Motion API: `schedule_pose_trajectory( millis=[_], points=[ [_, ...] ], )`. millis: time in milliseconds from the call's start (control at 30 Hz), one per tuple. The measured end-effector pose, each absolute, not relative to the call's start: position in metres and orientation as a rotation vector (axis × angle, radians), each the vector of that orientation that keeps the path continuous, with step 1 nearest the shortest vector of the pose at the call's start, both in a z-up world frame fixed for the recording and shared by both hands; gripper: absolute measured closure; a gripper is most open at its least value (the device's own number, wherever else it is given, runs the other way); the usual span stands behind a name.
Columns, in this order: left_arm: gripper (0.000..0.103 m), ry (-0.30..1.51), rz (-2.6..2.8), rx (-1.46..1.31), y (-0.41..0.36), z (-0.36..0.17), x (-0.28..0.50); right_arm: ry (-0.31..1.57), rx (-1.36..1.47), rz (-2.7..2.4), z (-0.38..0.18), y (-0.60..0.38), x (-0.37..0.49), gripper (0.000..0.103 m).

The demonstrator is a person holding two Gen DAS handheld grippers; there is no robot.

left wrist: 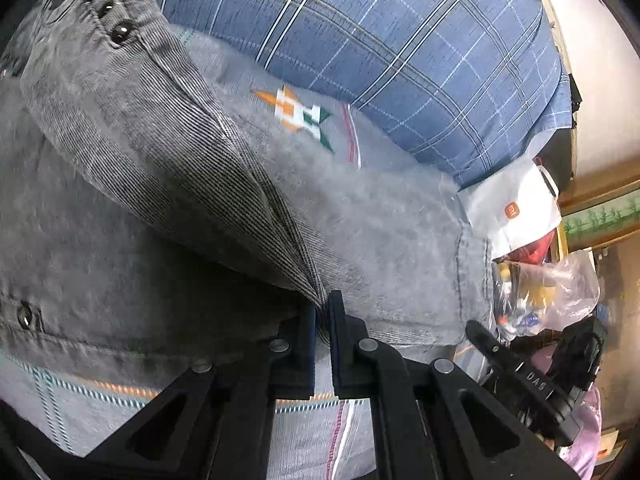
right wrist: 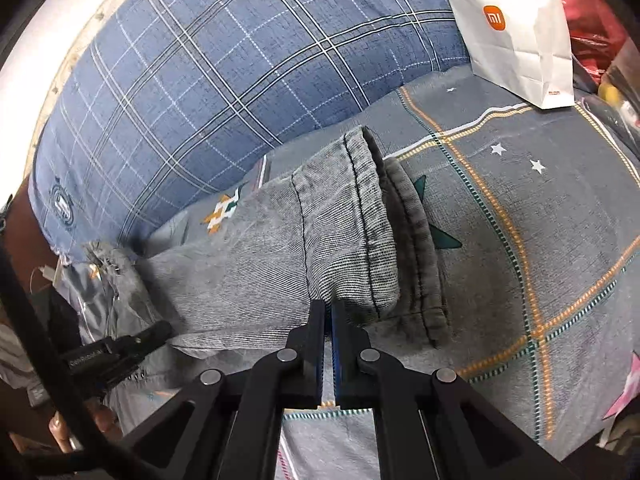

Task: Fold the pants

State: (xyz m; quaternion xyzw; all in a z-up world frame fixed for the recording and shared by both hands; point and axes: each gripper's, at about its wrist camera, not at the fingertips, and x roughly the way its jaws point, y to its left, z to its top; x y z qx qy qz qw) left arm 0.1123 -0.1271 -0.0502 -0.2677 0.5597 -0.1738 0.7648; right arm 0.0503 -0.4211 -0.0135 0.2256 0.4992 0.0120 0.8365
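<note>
Grey denim pants (left wrist: 168,168) lie on a grey patterned bedsheet (right wrist: 520,240). In the left wrist view my left gripper (left wrist: 323,312) is shut on a pinched fold of the pants near the waist, and the cloth rises from the jaws toward the buttoned fly at the upper left. The right wrist view shows my right gripper (right wrist: 329,312) shut on the near edge of the upper leg close to its hem (right wrist: 372,216). The second leg's hem (right wrist: 420,248) lies underneath. The other gripper (right wrist: 120,348) appears at the left of that view.
A blue plaid pillow (right wrist: 240,72) lies behind the pants. A white paper bag (right wrist: 516,28) stands at the back right, with red cloth (right wrist: 588,20) beyond it. A clear plastic bag (left wrist: 548,292) with small items sits at the bed's right side.
</note>
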Motion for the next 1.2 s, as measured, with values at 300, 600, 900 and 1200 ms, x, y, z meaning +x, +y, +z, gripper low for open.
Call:
schedule_pose_trajectory(
  millis=[300, 600, 900, 1200],
  points=[
    [0.094, 1.232, -0.352, -0.513, -0.127, -0.078, 0.105, 1.230, 0.255, -0.025, -0.051, -0.394, 0.067, 0.097],
    [0.032, 0.994, -0.365, -0.336, -0.089, -0.008, 0.077, 0.942, 0.112, -0.095, 0.032, -0.372, 0.040, 0.016],
    [0.031, 0.967, -0.141, -0.315, 0.005, 0.022, 0.108, 0.884, 0.287, 0.358, 0.058, -0.288, 0.065, 0.016],
    [0.029, 0.973, 0.010, -0.426, 0.080, 0.000, 0.127, 1.045, 0.287, 0.588, 0.003, -0.168, 0.149, 0.020]
  ],
)
